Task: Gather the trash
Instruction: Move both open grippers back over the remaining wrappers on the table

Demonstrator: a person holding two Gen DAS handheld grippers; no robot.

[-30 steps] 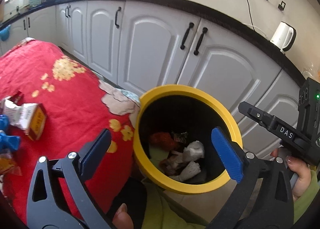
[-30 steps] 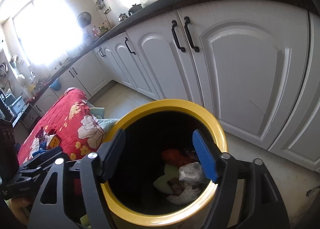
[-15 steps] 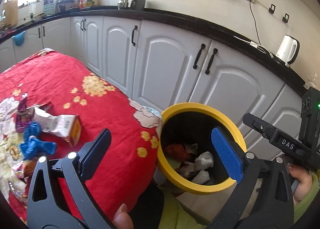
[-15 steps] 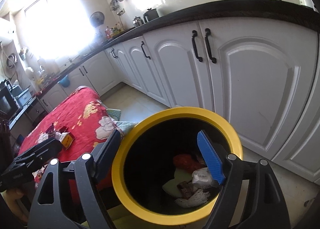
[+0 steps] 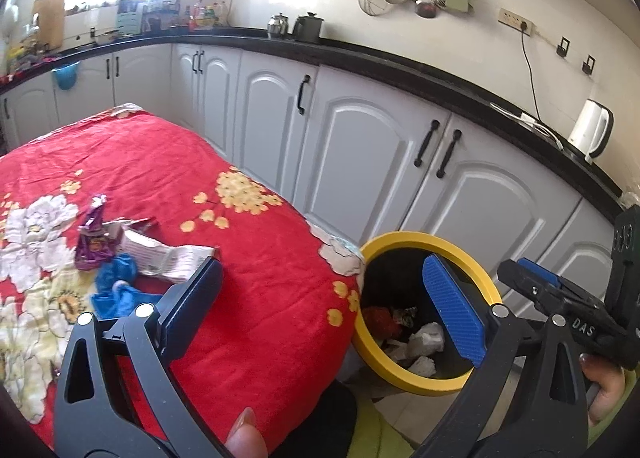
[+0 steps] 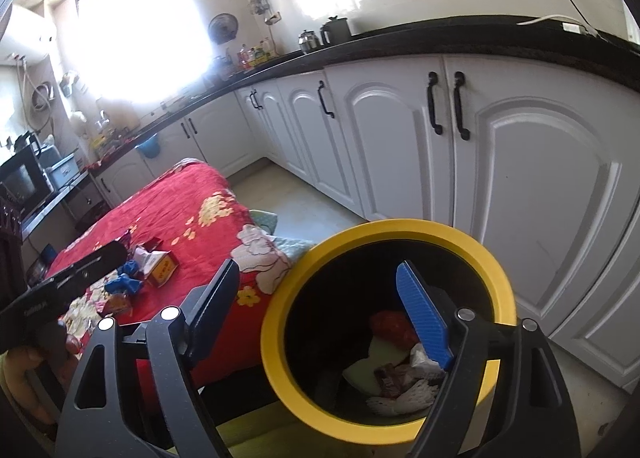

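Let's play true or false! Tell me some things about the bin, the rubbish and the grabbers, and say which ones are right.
1. The round black bin with the yellow rim has rubbish in it. True.
2. The left gripper is holding a wrapper. False: its jaws stand open with nothing between them.
3. A purple crinkly snack wrapper lies on the red flowered tablecloth. True.
4. The bin stands on top of the table. False: it sits lower, beside the table's edge, in front of the white cupboard doors.
5. The right gripper is open and empty. True; its jaws have just been opening.
6. The blue crumpled piece is inside the bin. False: it lies on the tablecloth.
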